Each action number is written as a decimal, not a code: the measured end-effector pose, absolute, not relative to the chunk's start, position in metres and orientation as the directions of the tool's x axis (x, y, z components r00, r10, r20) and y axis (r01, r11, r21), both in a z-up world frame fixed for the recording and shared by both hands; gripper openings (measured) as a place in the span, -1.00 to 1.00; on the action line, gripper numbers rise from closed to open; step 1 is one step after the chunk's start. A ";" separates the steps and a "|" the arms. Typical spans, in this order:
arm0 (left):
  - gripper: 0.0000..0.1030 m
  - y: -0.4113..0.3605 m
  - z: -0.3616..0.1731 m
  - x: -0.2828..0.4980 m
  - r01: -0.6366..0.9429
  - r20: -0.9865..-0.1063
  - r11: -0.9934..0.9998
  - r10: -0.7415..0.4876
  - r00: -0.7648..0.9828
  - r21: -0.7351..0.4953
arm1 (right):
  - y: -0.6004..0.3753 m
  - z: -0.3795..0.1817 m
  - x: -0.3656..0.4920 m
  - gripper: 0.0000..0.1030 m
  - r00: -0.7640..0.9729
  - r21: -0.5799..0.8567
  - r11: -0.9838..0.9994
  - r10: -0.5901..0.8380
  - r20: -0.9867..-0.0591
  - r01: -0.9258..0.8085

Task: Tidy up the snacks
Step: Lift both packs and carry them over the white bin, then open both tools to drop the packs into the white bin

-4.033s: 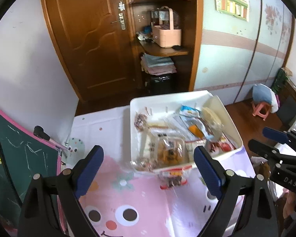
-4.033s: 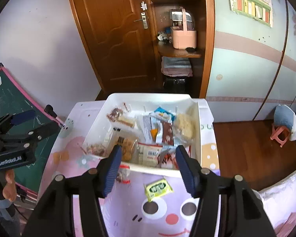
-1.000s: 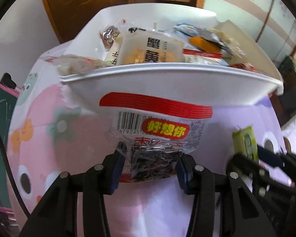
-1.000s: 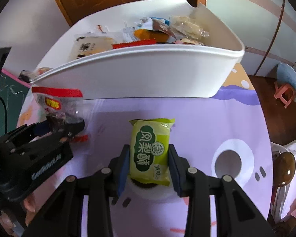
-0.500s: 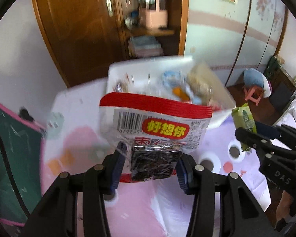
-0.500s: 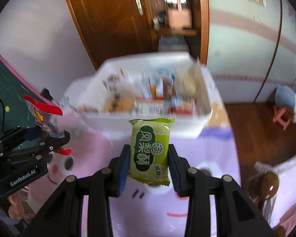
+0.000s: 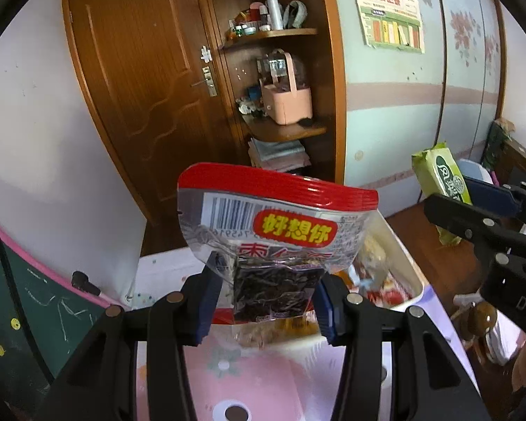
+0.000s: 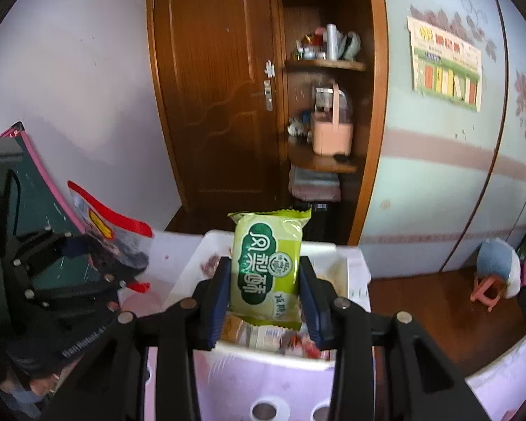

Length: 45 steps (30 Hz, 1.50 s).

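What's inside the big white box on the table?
The white plastic bin holds a jumble of wrapped snack packets. Most are hidden behind the green pastry packet in the right gripper, so they can't be counted.

Both my grippers now hold the red-topped packet [image 7: 277, 231] and green packet [image 8: 268, 266], lifted off the table, above the white bin [image 8: 354, 263].

A clear plastic snack packet [image 7: 275, 235] carries a red top band, a black barcode and yellow lettering on a red oval. The green foil snack pack [image 8: 267, 268] bears a dark green oval with white characters. The white plastic bin [image 8: 273, 352] sits on a pink-and-lilac cartoon cloth [image 7: 263, 379].
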State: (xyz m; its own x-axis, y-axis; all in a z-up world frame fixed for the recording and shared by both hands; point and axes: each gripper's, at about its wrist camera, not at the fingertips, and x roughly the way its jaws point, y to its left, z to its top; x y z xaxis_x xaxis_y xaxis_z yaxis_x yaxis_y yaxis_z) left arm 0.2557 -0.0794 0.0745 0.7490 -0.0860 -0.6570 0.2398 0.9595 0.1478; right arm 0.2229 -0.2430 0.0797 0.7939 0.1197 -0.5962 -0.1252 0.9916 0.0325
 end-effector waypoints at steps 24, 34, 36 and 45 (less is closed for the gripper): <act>0.10 -0.071 -0.003 0.368 0.141 -0.773 0.985 -0.016 0.635 0.096 | -0.233 0.001 0.329 -0.26 0.661 0.008 0.997 0.058 -0.748 -0.078; 0.87 -0.057 -0.002 0.364 0.099 -0.765 0.993 -0.015 0.643 0.064 | -0.235 -0.001 0.321 0.15 0.653 0.054 0.996 0.090 -0.752 -0.076; 0.87 -0.055 -0.002 0.362 0.095 -0.771 0.994 -0.016 0.637 0.058 | -0.236 -0.001 0.317 0.15 0.650 0.067 0.995 0.098 -0.753 -0.073; 0.87 -0.052 0.013 0.335 0.088 -0.767 0.994 -0.011 0.641 0.059 | -0.237 0.008 0.296 0.15 0.656 0.060 0.997 0.083 -0.750 -0.058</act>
State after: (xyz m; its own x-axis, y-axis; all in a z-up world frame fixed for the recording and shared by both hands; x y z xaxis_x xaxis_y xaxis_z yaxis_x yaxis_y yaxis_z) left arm 0.3354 -0.0518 0.0129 0.6411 -0.0113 -0.7674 0.0877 0.9944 0.0587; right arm 0.2961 -0.2369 0.0080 0.6558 0.0832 -0.7503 -0.0581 0.9965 0.0598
